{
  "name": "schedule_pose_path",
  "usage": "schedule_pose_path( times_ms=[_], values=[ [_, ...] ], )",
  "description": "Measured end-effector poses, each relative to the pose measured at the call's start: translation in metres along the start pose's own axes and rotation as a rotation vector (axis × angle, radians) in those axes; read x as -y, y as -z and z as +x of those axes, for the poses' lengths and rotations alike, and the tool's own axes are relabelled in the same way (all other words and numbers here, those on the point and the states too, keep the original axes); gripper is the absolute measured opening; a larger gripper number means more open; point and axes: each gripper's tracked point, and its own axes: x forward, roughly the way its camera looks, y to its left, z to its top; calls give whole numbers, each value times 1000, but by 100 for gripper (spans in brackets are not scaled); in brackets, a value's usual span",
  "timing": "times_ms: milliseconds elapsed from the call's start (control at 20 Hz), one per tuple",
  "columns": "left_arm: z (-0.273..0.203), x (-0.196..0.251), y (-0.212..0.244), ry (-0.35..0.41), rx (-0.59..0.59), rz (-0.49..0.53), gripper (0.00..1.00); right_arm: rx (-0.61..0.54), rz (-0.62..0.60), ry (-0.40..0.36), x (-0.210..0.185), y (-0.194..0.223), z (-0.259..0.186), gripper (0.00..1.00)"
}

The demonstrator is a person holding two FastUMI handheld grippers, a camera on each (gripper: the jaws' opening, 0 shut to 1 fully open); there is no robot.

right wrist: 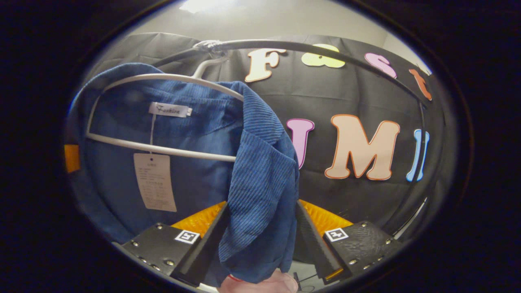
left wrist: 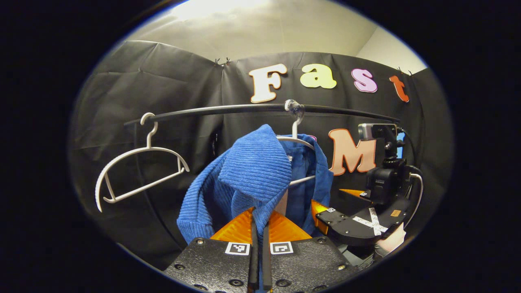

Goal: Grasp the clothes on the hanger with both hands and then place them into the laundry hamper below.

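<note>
A blue corduroy garment hangs on a white hanger from the black rail. My left gripper is shut on a fold of its near shoulder, which bunches up above the fingers. In the right gripper view the garment drapes over the hanger, collar label and paper tag facing me. My right gripper is open, its fingers standing wide on either side of the garment's hanging front edge. From the left gripper view, the right gripper sits at the garment's right side.
An empty white hanger hangs tilted on the rail to the left of the garment. A hand holds the right gripper. The rail curves overhead, with the black cloth wall close behind.
</note>
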Motion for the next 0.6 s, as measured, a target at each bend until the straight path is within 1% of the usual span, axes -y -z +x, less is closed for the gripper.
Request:
schedule_pose_path(
  times_ms=[50, 150, 200, 250, 300, 400, 450, 550, 600],
  values=[
    [0, -4, -1, -13, -3, -6, 4, -5, 9, -1, -1, 1, 5, 94],
    [0, -10, -3, -34, -4, -29, 2, -14, 33, -5, -2, 2, 16, 94],
    [0, -15, -5, -47, -2, -33, 6, -16, 43, -7, -4, 1, 21, 94],
    [-1, -20, -6, -58, 2, -32, 6, -20, 50, -7, -5, 1, 25, 94],
    [-1, -24, -7, -70, 6, -29, 6, -28, 53, -4, -6, 3, 28, 85],
    [-1, -32, -10, -89, 15, -24, 2, -40, 61, -5, -7, 5, 33, 67],
    [-1, -36, -12, -98, 20, -22, 4, -47, 61, -2, -7, 6, 34, 53],
    [-4, -44, -18, -117, 34, -21, 4, -60, 59, 9, -5, 8, 37, 28],
    [-5, -49, -21, -126, 39, -23, 6, -65, 59, 13, -5, 6, 36, 16]
  ],
)
